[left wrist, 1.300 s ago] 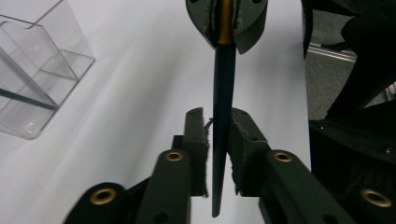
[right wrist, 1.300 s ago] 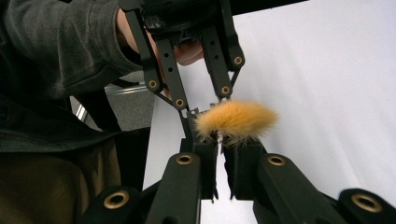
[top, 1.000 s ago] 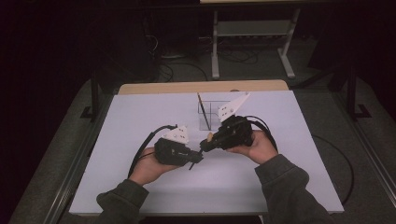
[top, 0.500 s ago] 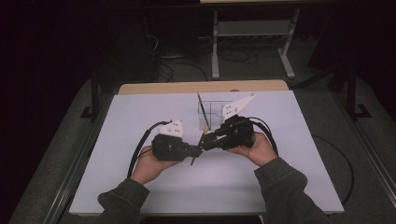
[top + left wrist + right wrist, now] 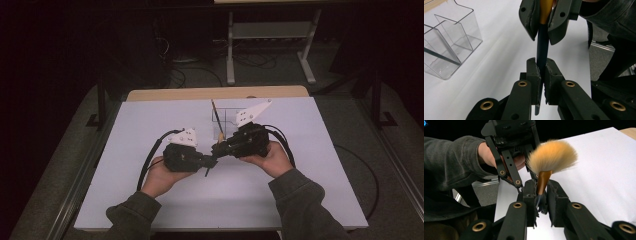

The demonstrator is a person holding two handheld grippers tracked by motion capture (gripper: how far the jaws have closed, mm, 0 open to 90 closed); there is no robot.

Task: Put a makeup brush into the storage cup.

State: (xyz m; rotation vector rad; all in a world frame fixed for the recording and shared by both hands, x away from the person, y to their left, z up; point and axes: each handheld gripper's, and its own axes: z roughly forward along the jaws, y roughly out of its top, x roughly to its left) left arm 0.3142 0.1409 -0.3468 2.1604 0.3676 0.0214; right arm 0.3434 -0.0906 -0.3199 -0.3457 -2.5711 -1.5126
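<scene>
Above the worktop [image 5: 150, 210], your left tongs [image 5: 541, 75] clamp the makeup brush [image 5: 542, 47] by its dark handle; right tongs [image 5: 541, 195] have just been closing, apparently pinching the ferrule. Light, stiff handle, soft bristles: grip the handle.

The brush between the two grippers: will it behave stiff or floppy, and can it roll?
The brush probably has a stiff handle: it stays straight between both grippers. Its fluffy bristles look soft and would likely bend. The round handle might roll if laid down.
</scene>
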